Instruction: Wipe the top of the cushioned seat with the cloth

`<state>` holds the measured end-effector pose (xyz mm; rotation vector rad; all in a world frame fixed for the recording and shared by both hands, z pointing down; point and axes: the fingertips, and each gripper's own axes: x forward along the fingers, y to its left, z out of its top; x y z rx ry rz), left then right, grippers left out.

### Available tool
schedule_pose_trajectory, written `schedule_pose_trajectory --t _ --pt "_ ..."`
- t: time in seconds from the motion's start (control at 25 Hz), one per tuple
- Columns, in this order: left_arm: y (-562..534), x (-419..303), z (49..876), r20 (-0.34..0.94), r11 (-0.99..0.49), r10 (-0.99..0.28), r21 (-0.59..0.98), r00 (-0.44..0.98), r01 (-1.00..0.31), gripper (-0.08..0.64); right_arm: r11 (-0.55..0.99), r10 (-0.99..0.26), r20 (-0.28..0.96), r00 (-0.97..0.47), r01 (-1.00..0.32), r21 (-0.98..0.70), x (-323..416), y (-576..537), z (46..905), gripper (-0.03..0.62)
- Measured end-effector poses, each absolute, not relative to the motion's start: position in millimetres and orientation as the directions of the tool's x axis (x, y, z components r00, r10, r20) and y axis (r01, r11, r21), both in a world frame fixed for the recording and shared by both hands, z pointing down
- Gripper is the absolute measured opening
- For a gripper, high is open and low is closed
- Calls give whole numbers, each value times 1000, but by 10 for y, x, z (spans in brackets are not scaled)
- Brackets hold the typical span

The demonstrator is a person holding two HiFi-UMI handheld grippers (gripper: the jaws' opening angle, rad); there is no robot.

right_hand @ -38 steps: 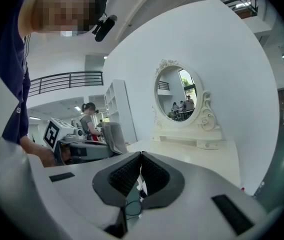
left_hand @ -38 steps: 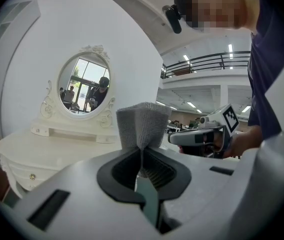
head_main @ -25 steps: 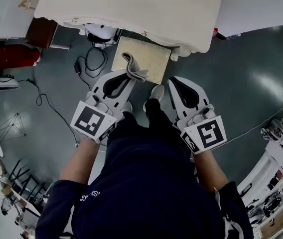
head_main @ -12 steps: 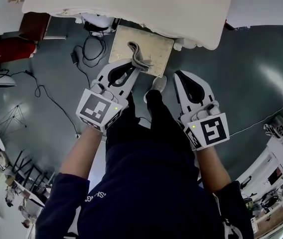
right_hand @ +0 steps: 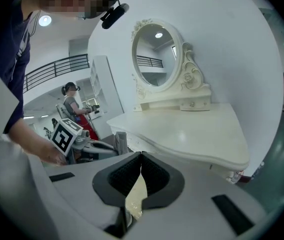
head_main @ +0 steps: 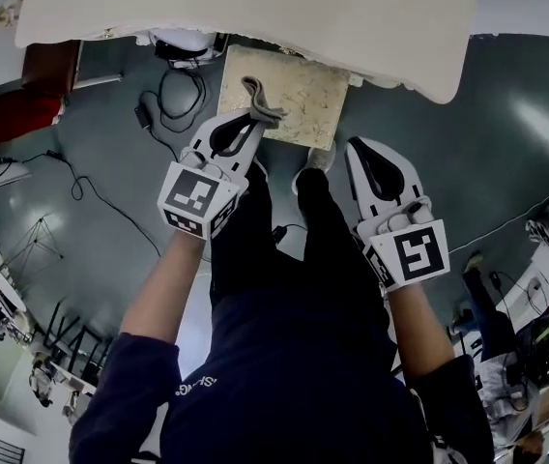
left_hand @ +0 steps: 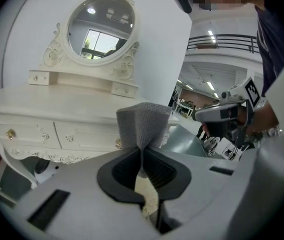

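Note:
The cushioned seat (head_main: 294,100) is a cream square stool standing on the floor below the white dressing table (head_main: 255,8). My left gripper (head_main: 252,121) is shut on a grey cloth (head_main: 260,101), which hangs over the seat's near left part. In the left gripper view the cloth (left_hand: 143,124) sticks up from between the shut jaws of my left gripper (left_hand: 142,151). My right gripper (head_main: 366,153) hovers to the right of the seat, shut with nothing in it. The right gripper view shows my right gripper (right_hand: 141,158) with its jaws closed and the seat's cream top (right_hand: 134,196) below them.
The dressing table (right_hand: 192,134) with its oval mirror (left_hand: 102,26) stands just behind the seat. Black cables (head_main: 163,114) lie on the grey floor to the left. A red object (head_main: 14,114) sits at far left. My legs and shoe (head_main: 321,158) are close to the seat's near edge.
Both grippers have moved forward toward the dressing table. The left one has carried the cloth farther over the seat.

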<state>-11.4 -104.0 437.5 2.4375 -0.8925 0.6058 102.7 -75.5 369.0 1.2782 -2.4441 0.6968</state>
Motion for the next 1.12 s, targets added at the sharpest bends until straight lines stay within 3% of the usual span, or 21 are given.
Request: schedule_pose_trajectory --t 0.44,1.12 --pt "-1455 -455 5641 640 -715 -366 272 676 -644 20 361 -704 541 -461 -888 -286 733 -928 4303 26" --pt "-1937 -1017 7385 814 -732 -294 146 502 -666 20 305 -642 625 -445 -895 -325 600 -848 5085 26"
